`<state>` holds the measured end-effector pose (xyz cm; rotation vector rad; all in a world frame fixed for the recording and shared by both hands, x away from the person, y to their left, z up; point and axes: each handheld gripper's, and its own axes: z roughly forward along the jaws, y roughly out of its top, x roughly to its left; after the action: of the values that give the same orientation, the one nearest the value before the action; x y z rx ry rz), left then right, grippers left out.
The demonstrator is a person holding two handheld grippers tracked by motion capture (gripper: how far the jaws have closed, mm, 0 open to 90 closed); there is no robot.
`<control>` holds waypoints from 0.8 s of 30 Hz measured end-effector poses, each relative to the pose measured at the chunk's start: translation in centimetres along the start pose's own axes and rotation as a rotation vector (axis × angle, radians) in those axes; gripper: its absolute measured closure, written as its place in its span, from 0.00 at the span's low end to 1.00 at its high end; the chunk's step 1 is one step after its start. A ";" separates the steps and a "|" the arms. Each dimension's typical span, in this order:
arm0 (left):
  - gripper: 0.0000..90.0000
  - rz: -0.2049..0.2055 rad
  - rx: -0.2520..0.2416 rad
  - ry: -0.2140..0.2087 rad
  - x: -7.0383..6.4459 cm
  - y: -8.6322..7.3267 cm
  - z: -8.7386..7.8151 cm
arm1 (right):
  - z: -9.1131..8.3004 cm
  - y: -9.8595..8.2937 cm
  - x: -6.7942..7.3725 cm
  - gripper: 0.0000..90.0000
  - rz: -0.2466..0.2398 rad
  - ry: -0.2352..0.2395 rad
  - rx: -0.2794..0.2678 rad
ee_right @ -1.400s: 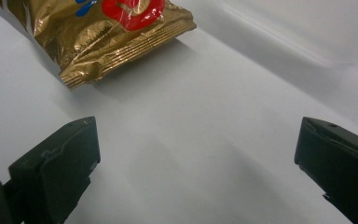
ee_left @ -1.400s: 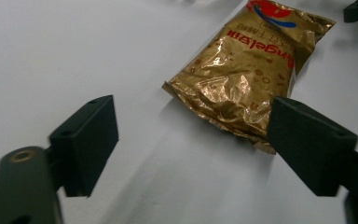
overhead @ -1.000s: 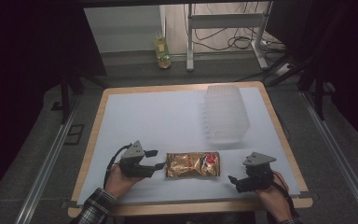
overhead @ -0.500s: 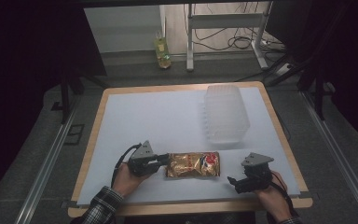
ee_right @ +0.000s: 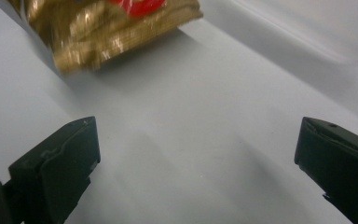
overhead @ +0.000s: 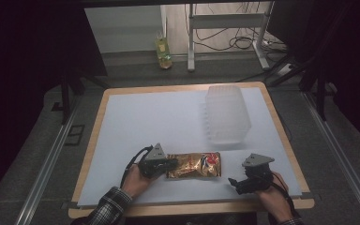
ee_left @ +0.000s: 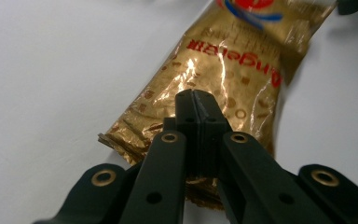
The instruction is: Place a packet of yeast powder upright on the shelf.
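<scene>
Both jaws of the left gripper [ee_left: 196,100] are pressed together over the near end of a gold packet [overhead: 194,165], which lies flat on the white table [overhead: 145,122]. Near its other end, the right gripper [ee_right: 196,154] is wide open, holding nothing. Behind stands a clear container [overhead: 227,114].

Dim surroundings, lit table [overhead: 122,140], blurred glaring packet [ee_right: 107,28].

The snack packet [ee_left: 223,79] is crinkled, glossy gold foil. The worktop [overhead: 140,122] is a matt, smooth white sheet with a wooden edge; the container [overhead: 226,115] is translucent ribbed plastic.
</scene>
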<state>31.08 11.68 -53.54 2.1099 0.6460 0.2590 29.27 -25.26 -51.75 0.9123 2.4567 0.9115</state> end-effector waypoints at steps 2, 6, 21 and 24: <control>0.99 -0.041 0.003 -0.016 0.3 -0.2 0.0 | 0.1 0.0 0.0 0.00 0.000 0.001 0.004; 0.99 -0.042 0.022 -0.003 0.3 -0.4 -0.2 | 0.0 0.0 0.1 0.00 -0.009 0.004 0.004; 1.00 -0.059 0.096 0.011 0.5 -2.0 -0.9 | -0.2 0.2 0.2 0.00 0.002 0.023 -0.004; 1.00 -0.063 0.094 0.005 0.6 -2.0 -0.9 | -0.3 0.2 0.2 0.00 0.013 0.031 -0.011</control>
<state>30.57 13.55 -54.66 2.1750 0.7394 0.2019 29.05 -25.07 -51.41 0.9182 2.4722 0.9491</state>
